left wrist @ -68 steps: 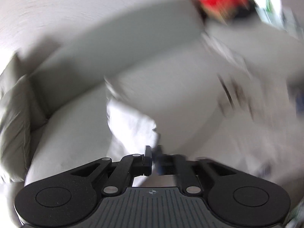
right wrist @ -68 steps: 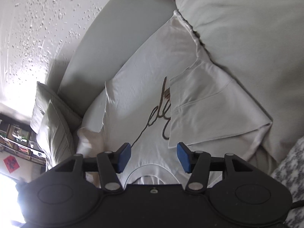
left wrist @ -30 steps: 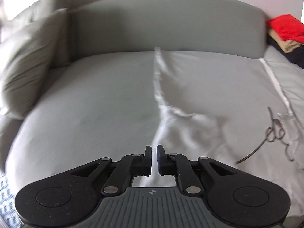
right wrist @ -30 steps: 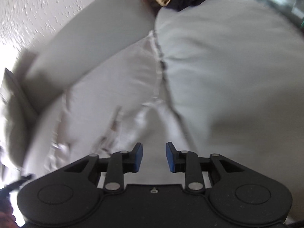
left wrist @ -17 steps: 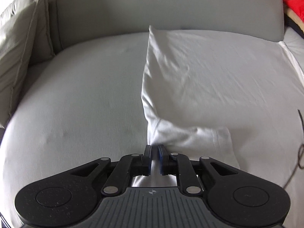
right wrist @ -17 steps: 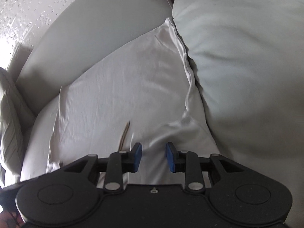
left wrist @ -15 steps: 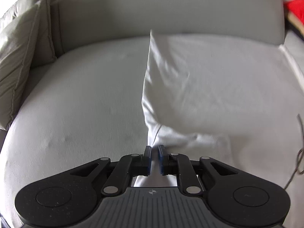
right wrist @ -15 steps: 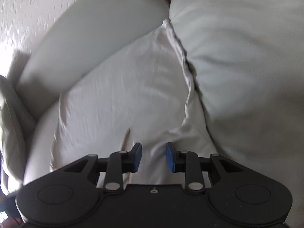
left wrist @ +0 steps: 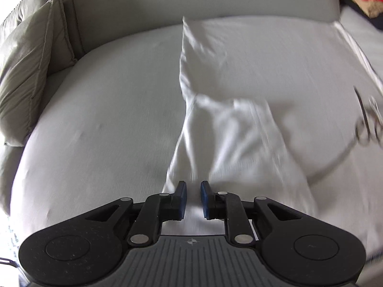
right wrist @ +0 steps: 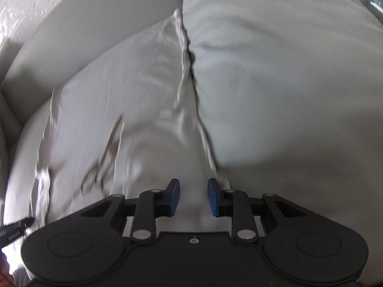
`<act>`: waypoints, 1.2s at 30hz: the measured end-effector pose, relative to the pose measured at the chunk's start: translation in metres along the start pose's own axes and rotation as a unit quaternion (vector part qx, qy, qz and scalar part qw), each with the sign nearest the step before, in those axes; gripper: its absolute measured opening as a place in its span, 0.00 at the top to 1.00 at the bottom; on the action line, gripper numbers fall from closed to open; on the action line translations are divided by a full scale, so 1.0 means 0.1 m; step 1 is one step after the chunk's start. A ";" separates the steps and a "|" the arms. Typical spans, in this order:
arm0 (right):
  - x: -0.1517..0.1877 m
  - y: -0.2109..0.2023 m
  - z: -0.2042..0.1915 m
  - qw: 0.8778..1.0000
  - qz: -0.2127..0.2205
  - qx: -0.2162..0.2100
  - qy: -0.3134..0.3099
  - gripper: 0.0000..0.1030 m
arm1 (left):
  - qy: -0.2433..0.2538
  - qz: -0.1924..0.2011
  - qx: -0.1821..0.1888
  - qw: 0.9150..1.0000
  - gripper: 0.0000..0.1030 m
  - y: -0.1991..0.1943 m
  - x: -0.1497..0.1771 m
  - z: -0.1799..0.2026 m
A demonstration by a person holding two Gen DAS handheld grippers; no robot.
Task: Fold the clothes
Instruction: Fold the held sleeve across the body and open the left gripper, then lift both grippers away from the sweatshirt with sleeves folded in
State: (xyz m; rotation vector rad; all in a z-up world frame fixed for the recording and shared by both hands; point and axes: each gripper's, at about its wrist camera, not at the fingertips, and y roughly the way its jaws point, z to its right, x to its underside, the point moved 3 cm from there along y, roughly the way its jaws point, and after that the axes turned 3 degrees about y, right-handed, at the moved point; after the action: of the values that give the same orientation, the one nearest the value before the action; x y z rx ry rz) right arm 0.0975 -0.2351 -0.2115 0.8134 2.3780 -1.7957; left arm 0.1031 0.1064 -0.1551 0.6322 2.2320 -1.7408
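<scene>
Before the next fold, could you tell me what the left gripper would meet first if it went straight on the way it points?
Most likely the white shirt: its bunched edge lies right beyond the left gripper, whose jaws are opening with cloth between them. Depth is blurred.
</scene>
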 end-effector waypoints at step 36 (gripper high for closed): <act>0.91 -0.69 -0.23 0.974 0.079 -0.134 -0.168 0.73 | 0.043 0.101 0.079 0.991 0.60 -0.58 0.79 0.45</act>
State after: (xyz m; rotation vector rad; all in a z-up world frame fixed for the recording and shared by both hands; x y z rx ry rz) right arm -0.0048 -0.1933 -0.1752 0.5925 2.1987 -1.3848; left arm 0.0026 0.0669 -0.1515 0.9498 2.0144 -1.8292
